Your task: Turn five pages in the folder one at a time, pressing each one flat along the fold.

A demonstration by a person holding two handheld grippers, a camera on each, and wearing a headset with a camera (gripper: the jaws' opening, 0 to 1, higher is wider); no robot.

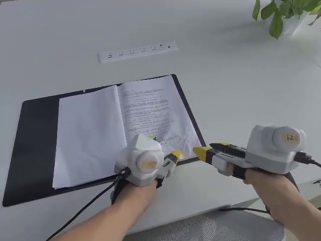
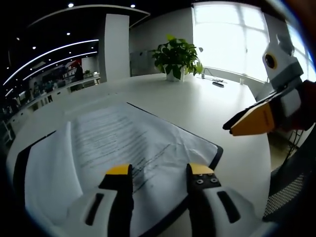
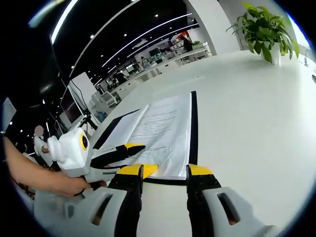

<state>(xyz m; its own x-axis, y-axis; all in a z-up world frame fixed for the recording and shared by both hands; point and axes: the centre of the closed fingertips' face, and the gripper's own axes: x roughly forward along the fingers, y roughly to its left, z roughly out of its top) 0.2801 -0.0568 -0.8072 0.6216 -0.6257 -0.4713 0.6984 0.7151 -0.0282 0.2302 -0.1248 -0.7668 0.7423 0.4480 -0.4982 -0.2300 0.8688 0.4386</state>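
Observation:
A black folder (image 1: 35, 150) lies open on the white table. Its left page (image 1: 90, 133) is blank and its right page (image 1: 153, 110) is printed, both lying nearly flat. My left gripper (image 1: 172, 159) hovers over the printed page's near right corner, open, with nothing between its yellow-tipped fingers (image 2: 118, 171). The printed page (image 2: 123, 143) spreads out just beyond them. My right gripper (image 1: 201, 152) is just off the folder's near right corner, pointing left at the left gripper, open and holding nothing. In the right gripper view, the right gripper (image 3: 164, 170) faces the folder's edge (image 3: 193, 128) and the left gripper (image 3: 133, 147).
A white power strip (image 1: 138, 51) lies beyond the folder. A potted plant (image 1: 281, 15) stands at the far right corner. The left gripper's black cable (image 1: 85, 211) trails off the table's near edge, and a grey mesh chair (image 1: 200, 228) sits below it.

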